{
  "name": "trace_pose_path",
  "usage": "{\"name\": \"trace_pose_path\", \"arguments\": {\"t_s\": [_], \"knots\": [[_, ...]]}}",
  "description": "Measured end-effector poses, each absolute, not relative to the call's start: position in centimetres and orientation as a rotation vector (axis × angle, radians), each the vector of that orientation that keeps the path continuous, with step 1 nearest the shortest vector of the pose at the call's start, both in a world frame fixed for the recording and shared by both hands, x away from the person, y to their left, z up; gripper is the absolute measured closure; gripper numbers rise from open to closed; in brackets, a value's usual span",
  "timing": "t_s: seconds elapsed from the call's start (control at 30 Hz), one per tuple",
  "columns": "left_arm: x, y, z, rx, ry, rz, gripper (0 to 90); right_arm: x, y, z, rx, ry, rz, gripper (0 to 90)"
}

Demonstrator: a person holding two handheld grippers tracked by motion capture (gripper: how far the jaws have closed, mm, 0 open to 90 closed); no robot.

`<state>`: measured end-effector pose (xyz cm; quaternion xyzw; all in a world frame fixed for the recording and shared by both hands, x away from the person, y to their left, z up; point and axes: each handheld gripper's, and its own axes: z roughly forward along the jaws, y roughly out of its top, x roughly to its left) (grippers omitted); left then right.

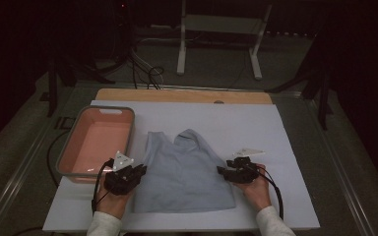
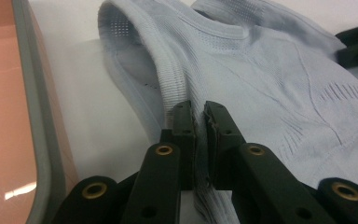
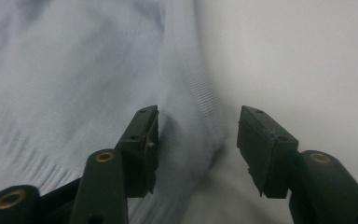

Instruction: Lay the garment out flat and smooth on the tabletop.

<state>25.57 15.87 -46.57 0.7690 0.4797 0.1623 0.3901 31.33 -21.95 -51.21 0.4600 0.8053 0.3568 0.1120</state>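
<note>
A pale blue sleeveless top [image 1: 184,172] lies flat on the white table cover [image 1: 241,123], neck toward the far side. My left gripper [image 1: 139,172] is at its left edge; in the left gripper view the ribbed armhole hem [image 2: 170,84] runs down between the jaws, and my left gripper [image 2: 199,116] is shut on it. At the top's right edge sits my right gripper [image 1: 223,171]. In the right gripper view my right gripper [image 3: 198,128] has its jaws apart, straddling the ribbed side hem [image 3: 200,93] without pressing on it.
A grey bin with a salmon-pink inside [image 1: 96,142] stands on the table just left of the top, close to my left hand; its wall [image 2: 37,140] is beside the left gripper. A wooden board edge [image 1: 182,95] runs along the far side.
</note>
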Motion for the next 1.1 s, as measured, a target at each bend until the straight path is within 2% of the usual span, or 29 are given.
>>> {"name": "trace_pose_path", "arguments": {"t_s": [0.1, 0.2, 0.27, 0.53, 0.77, 1.1], "knots": [[25.6, 15.7, -46.5, 1.954, 1.217, 0.415, 84.2, 31.5, -21.0, -51.6, 1.353, 2.378, 0.992, 52.9], [25.7, 15.5, -46.5, 1.956, 1.214, 0.412, 84.3, 31.4, -20.9, -51.2, 1.346, 2.398, 0.991, 72.7], [25.8, 15.1, -46.5, 1.961, 1.206, 0.415, 84.4, 31.3, -21.0, -50.9, 1.331, 2.396, 0.998, 80.4], [26.7, 12.7, -46.3, 1.974, 1.155, 0.409, 84.5, 31.0, -22.3, -49.6, 1.308, 2.307, 0.989, 82.5], [29.1, 9.1, -46.5, 1.978, 1.097, 0.388, 84.6, 30.7, -26.2, -47.8, 1.337, 2.157, 1.020, 82.6], [32.5, 5.9, -46.0, 1.982, 1.024, 0.415, 84.6, 30.5, -29.5, -46.8, 1.395, 2.027, 1.068, 82.6]]}}
